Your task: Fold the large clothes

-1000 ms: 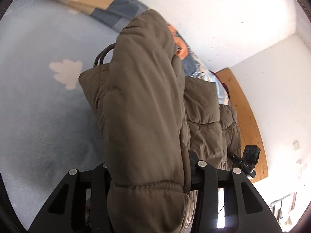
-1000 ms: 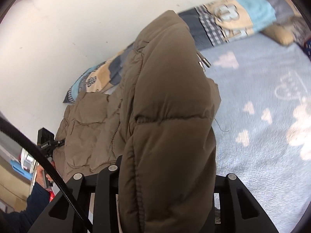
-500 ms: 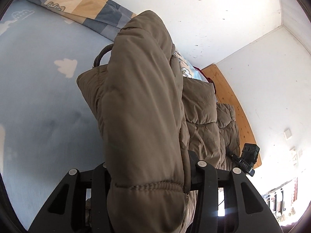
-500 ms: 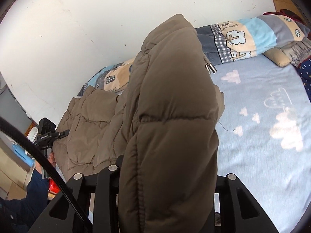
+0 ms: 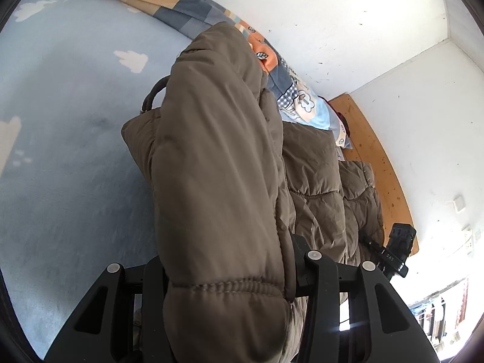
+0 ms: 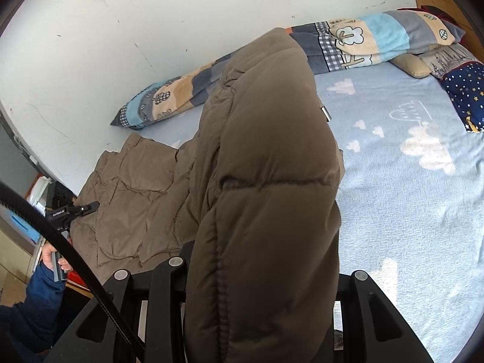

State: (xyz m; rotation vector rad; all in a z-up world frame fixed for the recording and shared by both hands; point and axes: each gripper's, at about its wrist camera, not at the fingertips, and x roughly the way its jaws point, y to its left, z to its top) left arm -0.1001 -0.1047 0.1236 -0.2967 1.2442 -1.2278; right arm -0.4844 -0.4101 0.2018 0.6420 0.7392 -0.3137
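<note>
Blue cloud-print bed (image 6: 408,211); left tool (image 5: 230,275) and right tool (image 6: 257,272) each clamped on brown puffer jacket (image 6: 266,181).

Each wrist camera looks forward along its own fingers from very near, the brown puffer jacket (image 5: 217,163) (image 6: 266,181) filling the middle. Both views face the light blue bed (image 5: 60,127) (image 6: 408,205) and white wall (image 5: 348,24) (image 6: 136,24); they share jacket, bed and patchwork quilt (image 5: 187,3) (image 6: 363,42)
</note>
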